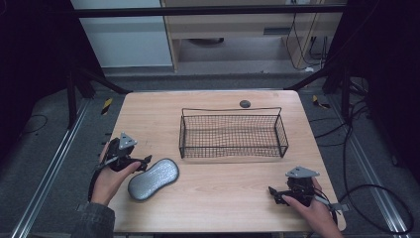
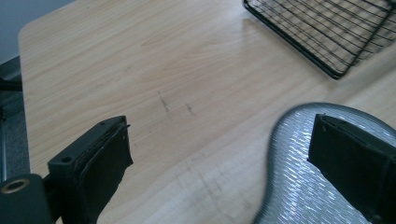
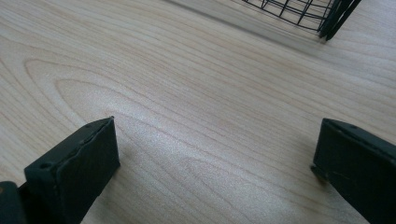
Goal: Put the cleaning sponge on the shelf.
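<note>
1. Item in hand: grey textured pad (image 1: 153, 179), kidney-shaped, flat on table (image 1: 223, 198) at front-left, w/ one end toward the near edge and the other toward the basket. Nothing on top of it.
2. Left gripper (image 1: 144, 162): at pad's upper-left edge. Jaws spread wide, holding nothing. In the left gripper view one jaw is over the pad (image 2: 303, 168), the other over bare wood, so pad's edge lies betw. the 2 jaws. Judgement: lined up to pinch that edge, not yet closed. Contact w/ pad: can't tell.
3. Why that edge: pad is thin and lies flat; the rim nearest the hand looks like the only graspable part.
4. Wire basket (image 1: 233, 134): black mesh, empty, mid-table, well apart from pad, beyond and to its right. Probable drop point, open top facing up.
5. Right gripper (image 1: 275, 194): front-right, low over table. Jaws wide apart, nothing betw. them but wood. Appears parked clear of left side's path.
6. Small dark round disc (image 1: 244, 103): far edge, behind basket. Not involved.
</note>
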